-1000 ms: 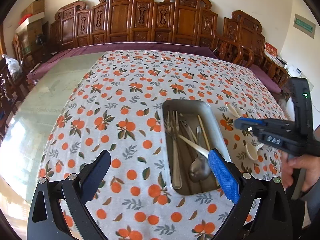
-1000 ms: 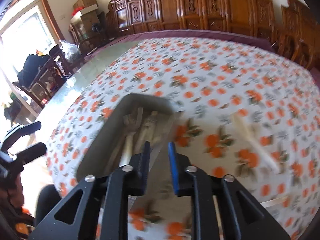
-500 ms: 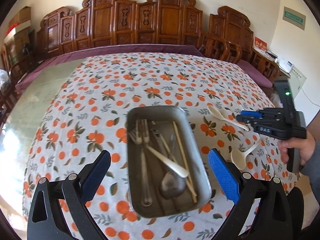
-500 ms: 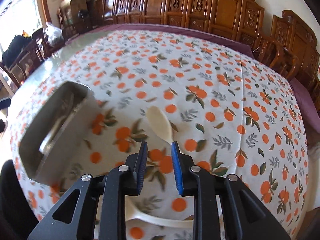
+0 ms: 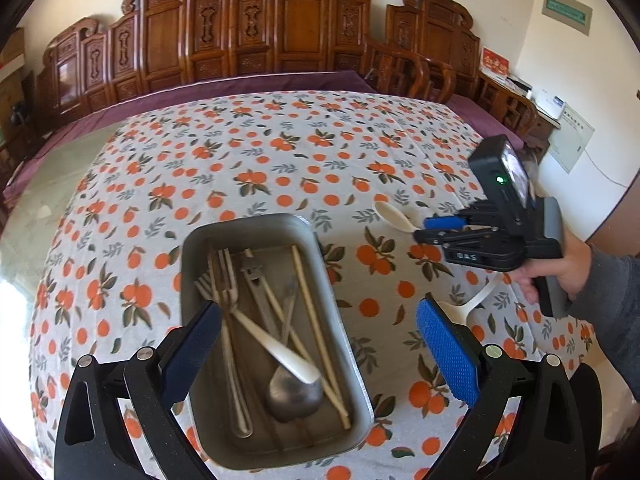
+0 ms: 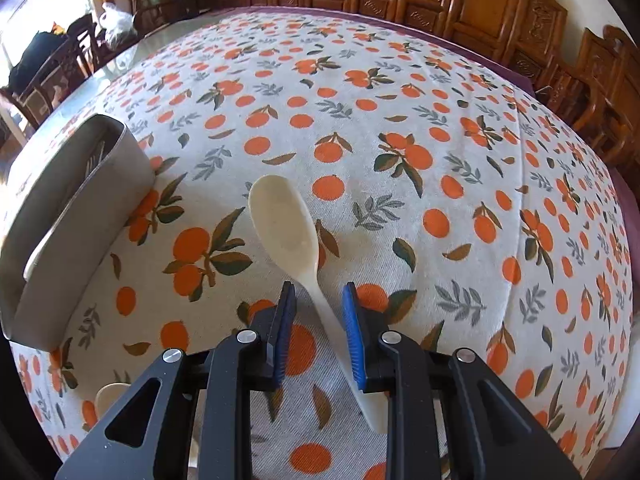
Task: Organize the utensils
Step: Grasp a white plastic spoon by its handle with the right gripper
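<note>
Cream plastic spoon (image 6: 286, 226): its handle lies between my right tool's (image 6: 318, 300) parted fingers, not gripped; left tool (image 5: 320, 332) released.

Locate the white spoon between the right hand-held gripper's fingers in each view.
Left wrist view: white spoon right of centre, beside the right hand-held gripper.
Right wrist view: centre, white spoon, handle between the open fingers.
Shared landmark: metal tray, left of the spoon.

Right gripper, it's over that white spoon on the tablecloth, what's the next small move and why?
Probably close the right gripper on the white spoon. Its open blue pads sit either side of the handle, apart from it, and the spoon lies flat on the cloth outside the metal tray.
</note>
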Motion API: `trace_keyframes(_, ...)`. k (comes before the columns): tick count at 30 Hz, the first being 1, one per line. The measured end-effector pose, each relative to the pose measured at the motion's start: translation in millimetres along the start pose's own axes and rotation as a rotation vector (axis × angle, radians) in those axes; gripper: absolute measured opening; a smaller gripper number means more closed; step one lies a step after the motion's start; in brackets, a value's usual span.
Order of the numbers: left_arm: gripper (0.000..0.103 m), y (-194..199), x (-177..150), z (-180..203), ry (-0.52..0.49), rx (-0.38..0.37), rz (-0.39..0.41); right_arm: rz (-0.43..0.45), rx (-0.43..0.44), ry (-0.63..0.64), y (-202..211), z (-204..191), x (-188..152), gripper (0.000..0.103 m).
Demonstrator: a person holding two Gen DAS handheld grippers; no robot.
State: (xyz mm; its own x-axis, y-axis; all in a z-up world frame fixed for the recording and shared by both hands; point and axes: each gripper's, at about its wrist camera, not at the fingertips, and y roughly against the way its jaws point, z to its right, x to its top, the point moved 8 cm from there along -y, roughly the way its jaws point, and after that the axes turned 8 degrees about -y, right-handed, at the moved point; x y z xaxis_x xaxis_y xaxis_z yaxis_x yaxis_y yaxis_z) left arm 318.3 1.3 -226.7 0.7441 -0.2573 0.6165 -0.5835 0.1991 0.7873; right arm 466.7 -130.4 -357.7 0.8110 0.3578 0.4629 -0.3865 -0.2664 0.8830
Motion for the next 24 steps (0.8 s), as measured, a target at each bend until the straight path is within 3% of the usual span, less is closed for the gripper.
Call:
trace_keyframes(2,0.094,-2.6,1.5,5.0,-0.012,-0.008,-0.006,-0.005,0.004,0.003,-0.4,0.6,0.3,0.026)
trace_keyframes(6,0.094,-7.5,2.0,12.8,-0.024,-0.018,-0.019,-0.017,0.011,0.013,1.7,1.8,-4.5,0.008)
trace_keyframes(16,0.094,-21.0,11.2,51.7,-0.093,-0.058,-0.046,0.074,0.020,-0.104,61.6,33.0,-27.1,0.008)
trace_keyframes(24,0.094,-56.1,14.6,100.6,-0.163,-0.109,-0.102,0.113,-0.027,-0.139,100.3,57.4,-68.2,0.008)
